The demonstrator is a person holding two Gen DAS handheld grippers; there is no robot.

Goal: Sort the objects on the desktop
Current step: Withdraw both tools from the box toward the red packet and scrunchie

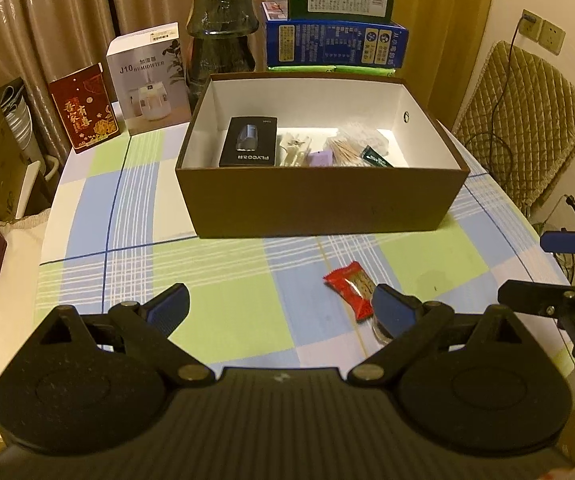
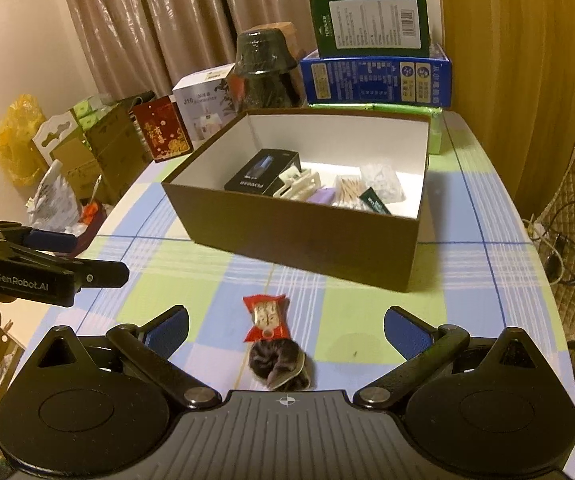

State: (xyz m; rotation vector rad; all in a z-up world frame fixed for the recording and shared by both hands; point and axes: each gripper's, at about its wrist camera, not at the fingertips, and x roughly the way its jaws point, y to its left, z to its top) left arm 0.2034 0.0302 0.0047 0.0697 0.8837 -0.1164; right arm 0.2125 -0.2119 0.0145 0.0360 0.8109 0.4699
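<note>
A brown open box (image 1: pixel 319 208) (image 2: pixel 299 240) stands mid-table, holding a black shaver carton (image 1: pixel 249 142) (image 2: pixel 261 172), a white hair clip (image 2: pixel 299 184), a purple item (image 1: pixel 320 158), cotton swabs (image 1: pixel 345 148) and a green sachet (image 2: pixel 375 202). A red snack packet (image 1: pixel 351 288) (image 2: pixel 266 316) lies on the cloth in front of it. A dark furry scrunchie (image 2: pixel 281 364) sits just behind the packet, nearer me. My left gripper (image 1: pixel 283 310) is open, its right finger beside the packet. My right gripper (image 2: pixel 285 330) is open, with packet and scrunchie between its fingers, untouched.
Checked tablecloth (image 1: pixel 215 276) covers the table. Behind the box stand a red card box (image 1: pixel 85 108), a humidifier carton (image 1: pixel 149 80), a dark glass jar (image 1: pixel 221 36) and stacked blue and green cartons (image 1: pixel 335 40). A padded chair (image 1: pixel 527 120) is at right; clutter sits off the left edge.
</note>
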